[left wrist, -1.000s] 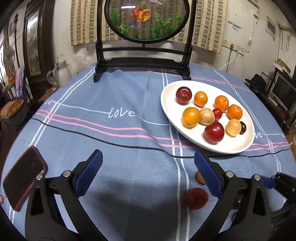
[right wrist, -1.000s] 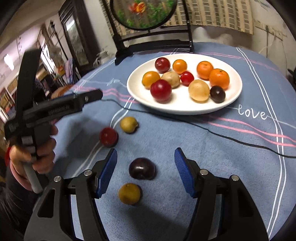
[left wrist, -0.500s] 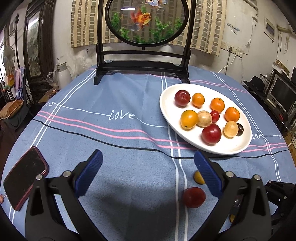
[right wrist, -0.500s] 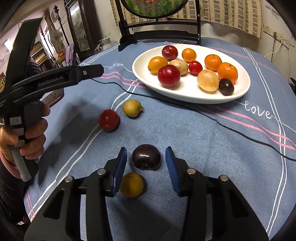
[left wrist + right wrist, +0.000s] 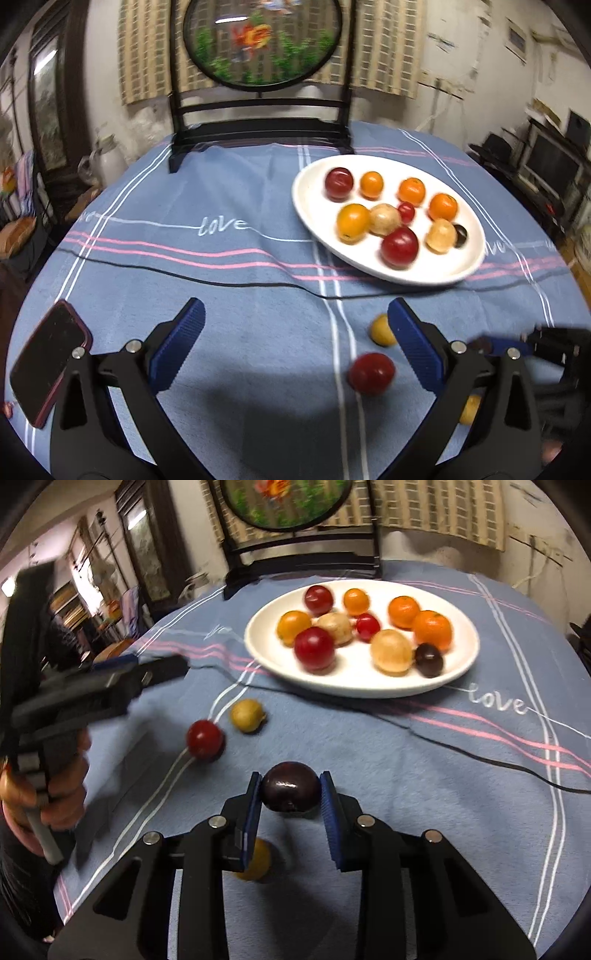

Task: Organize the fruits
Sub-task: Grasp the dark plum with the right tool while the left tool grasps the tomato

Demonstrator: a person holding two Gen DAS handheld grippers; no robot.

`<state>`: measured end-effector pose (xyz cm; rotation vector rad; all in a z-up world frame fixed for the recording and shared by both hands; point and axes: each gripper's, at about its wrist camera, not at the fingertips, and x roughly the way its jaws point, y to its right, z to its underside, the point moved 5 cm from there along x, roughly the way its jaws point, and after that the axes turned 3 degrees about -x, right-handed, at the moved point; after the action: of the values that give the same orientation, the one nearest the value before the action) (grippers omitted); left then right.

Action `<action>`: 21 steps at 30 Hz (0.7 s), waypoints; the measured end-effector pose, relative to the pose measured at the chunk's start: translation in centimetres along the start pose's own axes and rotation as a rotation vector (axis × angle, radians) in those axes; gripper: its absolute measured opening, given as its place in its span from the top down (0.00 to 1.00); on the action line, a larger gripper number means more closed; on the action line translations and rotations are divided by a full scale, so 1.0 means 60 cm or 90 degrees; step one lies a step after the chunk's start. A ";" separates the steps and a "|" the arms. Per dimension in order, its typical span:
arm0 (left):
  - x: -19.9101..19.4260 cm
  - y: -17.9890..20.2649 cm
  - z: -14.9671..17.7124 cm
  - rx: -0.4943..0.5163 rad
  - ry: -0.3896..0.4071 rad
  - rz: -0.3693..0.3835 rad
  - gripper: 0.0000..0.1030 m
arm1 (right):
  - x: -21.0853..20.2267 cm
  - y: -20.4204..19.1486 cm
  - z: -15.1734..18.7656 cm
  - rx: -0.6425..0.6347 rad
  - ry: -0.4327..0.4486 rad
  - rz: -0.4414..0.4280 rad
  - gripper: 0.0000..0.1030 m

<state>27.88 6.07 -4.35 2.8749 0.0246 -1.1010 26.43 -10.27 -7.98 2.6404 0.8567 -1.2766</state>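
My right gripper (image 5: pixel 291 794) is shut on a dark purple plum (image 5: pixel 291 791), just above the blue cloth. A yellow fruit (image 5: pixel 255 860) lies under its left finger. A red fruit (image 5: pixel 205 739) and another yellow fruit (image 5: pixel 246 715) lie loose to the left. A white plate (image 5: pixel 458 664) behind them holds several red, orange and pale fruits. My left gripper (image 5: pixel 293 341) is open and empty above the cloth. In its view the red fruit (image 5: pixel 371 373) and yellow fruit (image 5: pixel 382 329) lie by its right finger, with the plate (image 5: pixel 306 199) beyond.
A dark phone (image 5: pixel 46 362) lies at the table's left edge. A black stand (image 5: pixel 258 136) with a round fish picture sits at the far edge. A thin black cable (image 5: pixel 184 277) runs across the cloth before the plate.
My right gripper has closed on the dark plum and raised it slightly. My left gripper has tilted up a little and stays open.
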 end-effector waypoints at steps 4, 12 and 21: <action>-0.011 0.025 0.018 0.060 0.013 -0.009 0.02 | 0.001 0.020 0.000 0.027 -0.002 0.024 0.69; -0.021 0.058 0.062 0.123 -0.023 0.049 0.08 | 0.005 0.027 0.007 0.036 -0.011 0.035 0.69; -0.013 0.068 0.076 0.137 -0.044 0.061 0.28 | 0.010 0.030 0.008 0.037 -0.012 0.044 0.69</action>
<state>24.39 1.70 -6.99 2.9819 -0.2490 -1.2559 27.34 -11.64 -9.01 2.6715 0.7293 -1.3269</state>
